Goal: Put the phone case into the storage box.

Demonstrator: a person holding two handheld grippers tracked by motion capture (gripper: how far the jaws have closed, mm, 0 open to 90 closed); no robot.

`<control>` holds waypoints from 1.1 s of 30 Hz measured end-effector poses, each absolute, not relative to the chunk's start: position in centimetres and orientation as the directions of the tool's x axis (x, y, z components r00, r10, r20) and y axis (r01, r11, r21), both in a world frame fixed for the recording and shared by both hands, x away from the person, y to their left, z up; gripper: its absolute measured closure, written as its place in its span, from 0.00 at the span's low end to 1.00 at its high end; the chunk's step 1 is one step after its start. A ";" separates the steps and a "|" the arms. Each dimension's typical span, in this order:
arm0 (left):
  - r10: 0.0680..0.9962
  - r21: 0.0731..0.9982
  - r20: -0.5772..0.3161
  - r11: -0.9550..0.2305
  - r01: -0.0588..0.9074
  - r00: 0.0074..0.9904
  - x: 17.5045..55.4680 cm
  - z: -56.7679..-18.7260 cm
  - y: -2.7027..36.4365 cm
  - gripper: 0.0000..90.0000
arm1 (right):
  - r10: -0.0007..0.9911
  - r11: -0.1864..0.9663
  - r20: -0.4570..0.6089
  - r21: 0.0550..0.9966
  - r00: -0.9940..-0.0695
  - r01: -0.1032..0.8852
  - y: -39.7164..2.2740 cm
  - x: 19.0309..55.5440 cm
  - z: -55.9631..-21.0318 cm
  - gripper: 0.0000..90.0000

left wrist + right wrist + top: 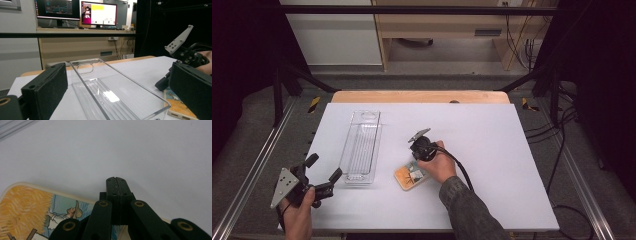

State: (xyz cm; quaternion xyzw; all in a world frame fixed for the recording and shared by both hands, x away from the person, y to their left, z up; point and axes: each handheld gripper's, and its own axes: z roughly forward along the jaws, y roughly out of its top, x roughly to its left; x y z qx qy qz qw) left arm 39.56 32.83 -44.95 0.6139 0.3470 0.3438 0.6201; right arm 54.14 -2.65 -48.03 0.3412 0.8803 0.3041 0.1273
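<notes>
Right gripper [418, 143], high view: it hangs over the far end of the picture card [410, 177], which lies on the white bench [492, 150] with its long axis running near-left to far-right; the left gripper [323, 172] stands well apart, left of the clear tray [361, 147], jaws spread. Left gripper view: the tray lies between its open jaws, the card [178, 106] far right. Right gripper view: jaws pressed together, pinching nothing, tips past the card's [30, 205] edge. Judgement: the right hand is nearer.

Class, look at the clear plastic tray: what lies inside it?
Nothing lies inside the clear plastic tray; its ribbed floor shows bare, the white table visible through it. In the left gripper view, the gripper's jaw covers its near corner.
</notes>
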 end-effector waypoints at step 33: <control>0.845 1.000 -0.003 -0.004 0.012 0.535 39.3 -45.2 32.2 0.02 | 0.714 0.404 0.048 0.786 -0.698 0.468 -5.4 49.6 -47.3 1.00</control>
